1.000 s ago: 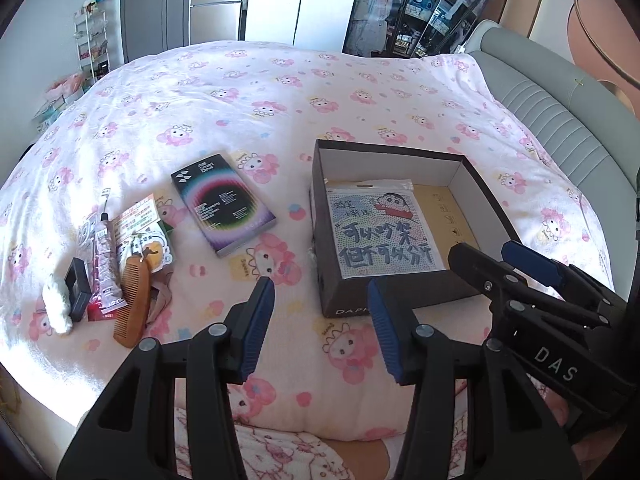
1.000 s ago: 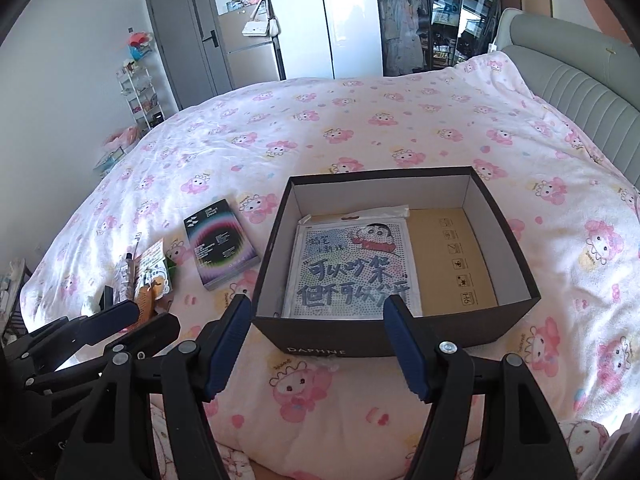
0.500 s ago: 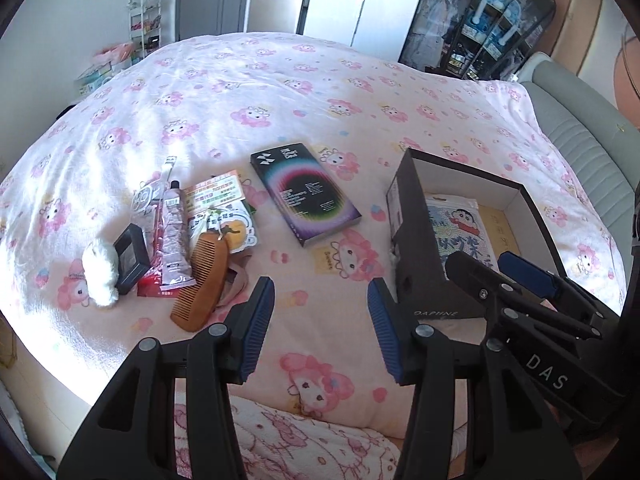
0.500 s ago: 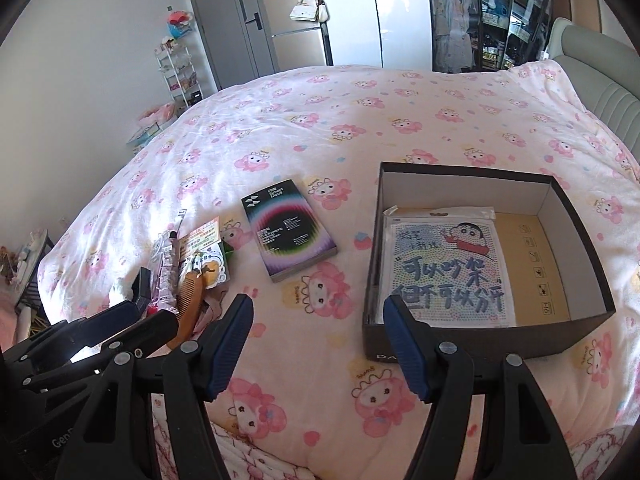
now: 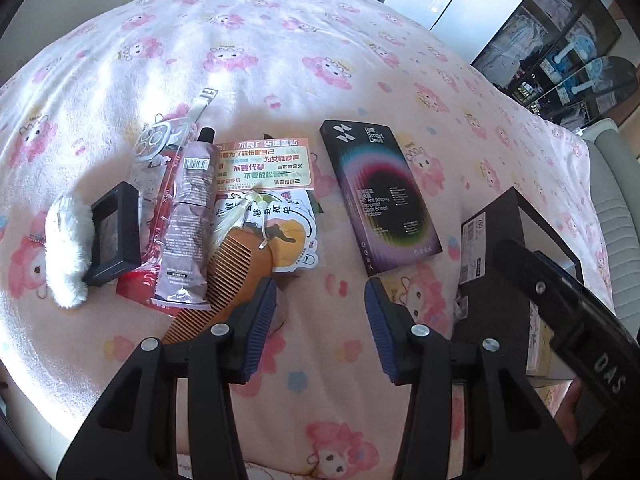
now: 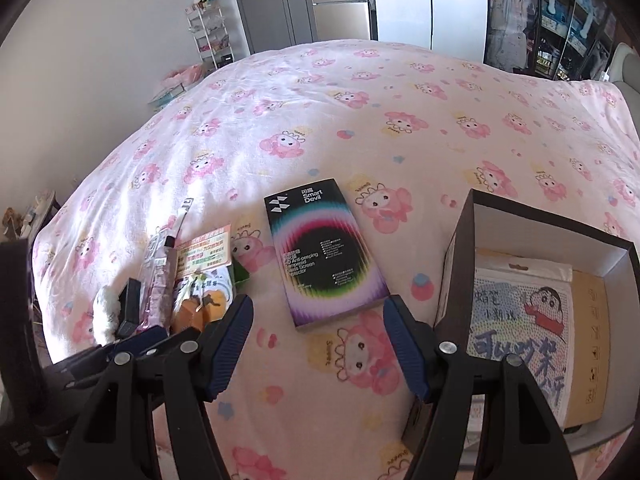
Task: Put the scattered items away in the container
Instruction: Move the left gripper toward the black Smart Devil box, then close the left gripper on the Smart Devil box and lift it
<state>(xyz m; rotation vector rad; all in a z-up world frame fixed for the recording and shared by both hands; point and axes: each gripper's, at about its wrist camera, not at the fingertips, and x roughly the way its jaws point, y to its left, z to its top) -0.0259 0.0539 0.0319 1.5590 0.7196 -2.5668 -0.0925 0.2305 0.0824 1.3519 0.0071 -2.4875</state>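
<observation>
A dark open box (image 6: 460, 276) sits on the pink bedspread at the right, with a cartoon-print packet (image 6: 520, 328) inside; its corner shows in the left wrist view (image 5: 496, 240). A black Smart Devil package (image 5: 378, 196) (image 6: 324, 252) lies left of it. Further left lie a wooden comb (image 5: 228, 276), a pink tube (image 5: 190, 216), sticker cards (image 5: 264, 168), a small black case (image 5: 114, 236) and a white fluffy charm (image 5: 66, 248). My left gripper (image 5: 320, 320) is open and empty, just in front of the comb. My right gripper (image 6: 318, 344) is open and empty, in front of the package.
The bed's front edge runs just below both grippers. A grey padded headboard (image 5: 616, 184) is at the right. Wardrobes, a fridge (image 6: 340, 0) and a wire shelf rack (image 6: 208, 36) stand beyond the bed's far side.
Both grippers have swung left, away from the box and toward the scattered items, and moved closer to the bed. Both stay open and empty.
</observation>
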